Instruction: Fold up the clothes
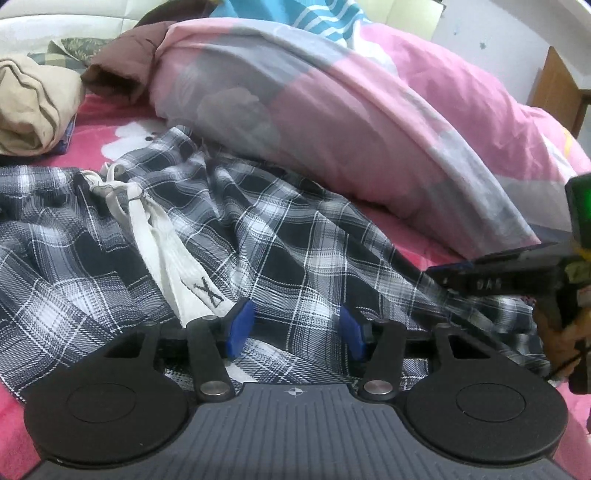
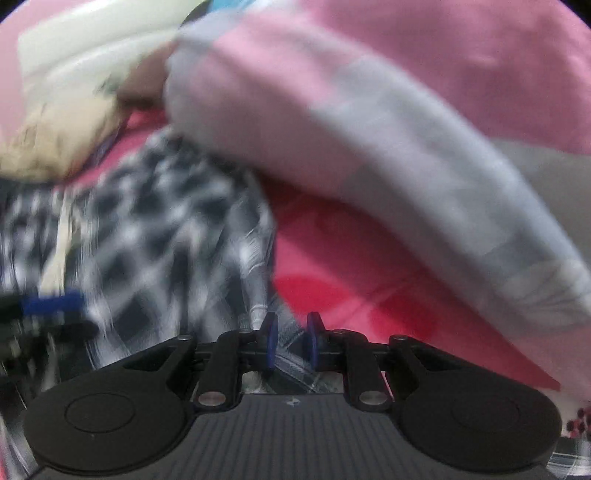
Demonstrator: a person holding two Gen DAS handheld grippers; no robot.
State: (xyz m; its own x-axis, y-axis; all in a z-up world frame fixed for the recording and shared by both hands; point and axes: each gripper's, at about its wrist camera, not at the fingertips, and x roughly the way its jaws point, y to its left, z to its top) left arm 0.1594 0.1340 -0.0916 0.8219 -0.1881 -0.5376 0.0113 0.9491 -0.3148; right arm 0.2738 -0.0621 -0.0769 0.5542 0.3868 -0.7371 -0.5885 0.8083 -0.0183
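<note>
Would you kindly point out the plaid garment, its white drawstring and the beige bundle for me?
plaid garment (image 1: 295,236): left wrist view, its spread middle.
white drawstring (image 1: 177,266): left wrist view, flat band above the stitched mark.
beige bundle (image 1: 33,107): left wrist view, its rolled front.

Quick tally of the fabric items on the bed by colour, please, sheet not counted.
Black-and-white plaid garment: 1
Beige bundle: 1
Brown item: 1
Pink-and-grey quilt: 1
Teal striped cloth: 1
Total: 5
</note>
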